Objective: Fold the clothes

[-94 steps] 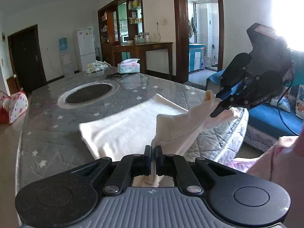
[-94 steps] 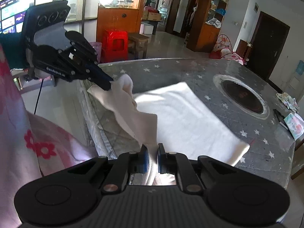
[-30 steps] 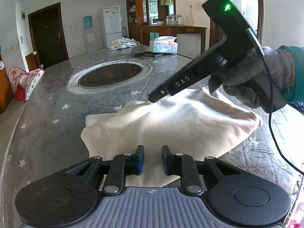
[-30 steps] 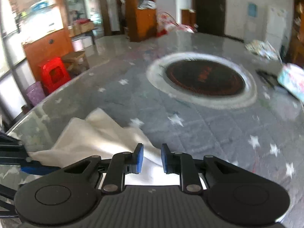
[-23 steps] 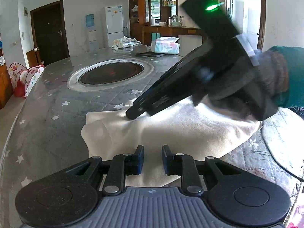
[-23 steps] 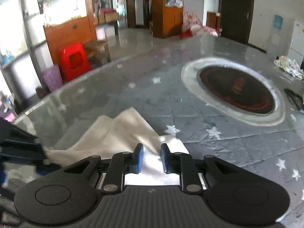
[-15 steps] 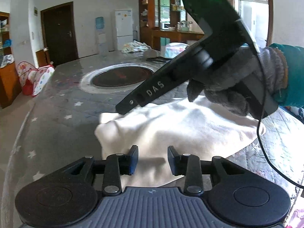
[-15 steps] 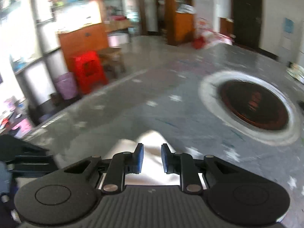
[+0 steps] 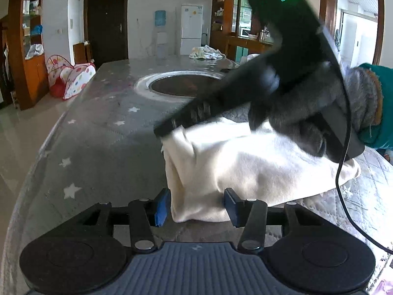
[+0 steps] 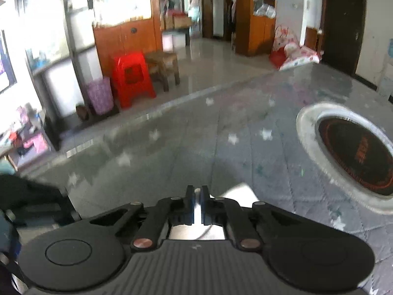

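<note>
While left gripper [image 9: 196, 205] fingers gape wide around cream cloth [image 9: 245, 167] edge, right gripper [image 10: 197, 202] fingers pinch cloth corner on counter [image 9: 103, 135].

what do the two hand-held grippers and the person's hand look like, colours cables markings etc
The left hand-held gripper is black, with blue finger pads, silver pivot screws and a ribbed grey body. The right hand-held gripper is black too, with a green light and a thin black cable. The hand on it wears a fuzzy grey glove below a teal sleeve.
</note>
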`<state>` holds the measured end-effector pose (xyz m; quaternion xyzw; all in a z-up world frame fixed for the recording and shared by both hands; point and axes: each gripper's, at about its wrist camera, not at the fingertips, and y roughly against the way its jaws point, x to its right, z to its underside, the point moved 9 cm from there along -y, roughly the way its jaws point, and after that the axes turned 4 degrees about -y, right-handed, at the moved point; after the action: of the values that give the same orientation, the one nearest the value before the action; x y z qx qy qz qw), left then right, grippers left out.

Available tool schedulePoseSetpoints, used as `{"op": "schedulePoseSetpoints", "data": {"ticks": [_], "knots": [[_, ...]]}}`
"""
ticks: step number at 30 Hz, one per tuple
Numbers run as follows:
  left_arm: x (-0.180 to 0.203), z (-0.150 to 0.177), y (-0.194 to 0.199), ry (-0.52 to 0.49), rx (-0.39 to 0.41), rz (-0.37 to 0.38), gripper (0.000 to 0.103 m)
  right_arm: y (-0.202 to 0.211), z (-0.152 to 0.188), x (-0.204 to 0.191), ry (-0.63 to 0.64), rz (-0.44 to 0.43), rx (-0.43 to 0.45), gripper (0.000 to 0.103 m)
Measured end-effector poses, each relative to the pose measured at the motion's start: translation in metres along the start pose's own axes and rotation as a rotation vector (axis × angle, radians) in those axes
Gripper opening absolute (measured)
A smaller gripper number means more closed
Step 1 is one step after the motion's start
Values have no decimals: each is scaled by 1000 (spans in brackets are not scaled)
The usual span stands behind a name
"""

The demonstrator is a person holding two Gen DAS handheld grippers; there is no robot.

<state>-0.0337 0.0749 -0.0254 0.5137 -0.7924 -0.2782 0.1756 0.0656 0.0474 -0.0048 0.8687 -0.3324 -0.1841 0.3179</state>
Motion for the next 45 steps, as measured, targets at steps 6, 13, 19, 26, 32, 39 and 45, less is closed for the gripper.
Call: {"op": "schedulePoseSetpoints", "data": {"ticks": [6, 13, 19, 26, 32, 39, 45], "knots": [[-2, 7, -2, 35, -22, 19, 50, -11, -9, 3, -67, -19, 28, 0], [0, 4, 1, 27, -8, 7, 50, -3, 1, 5, -60, -35, -30, 13], [-1, 3, 1, 23, 7, 5, 50, -16, 16, -5, -37, -12, -106, 19], [-4, 4, 4, 33, 6, 18, 49, -10, 8, 1, -96, 26, -29, 3], [-5, 11, 0, 45, -21, 49, 35, -17, 0, 16, -206, 7, 14, 3], [-15, 12, 3, 59, -41, 43, 30, -38, 9, 20, -239, -23, -17, 9], [-29, -9, 26, 26, 23, 24, 30, 9, 1, 36, -244, -25, 27, 9]]}}
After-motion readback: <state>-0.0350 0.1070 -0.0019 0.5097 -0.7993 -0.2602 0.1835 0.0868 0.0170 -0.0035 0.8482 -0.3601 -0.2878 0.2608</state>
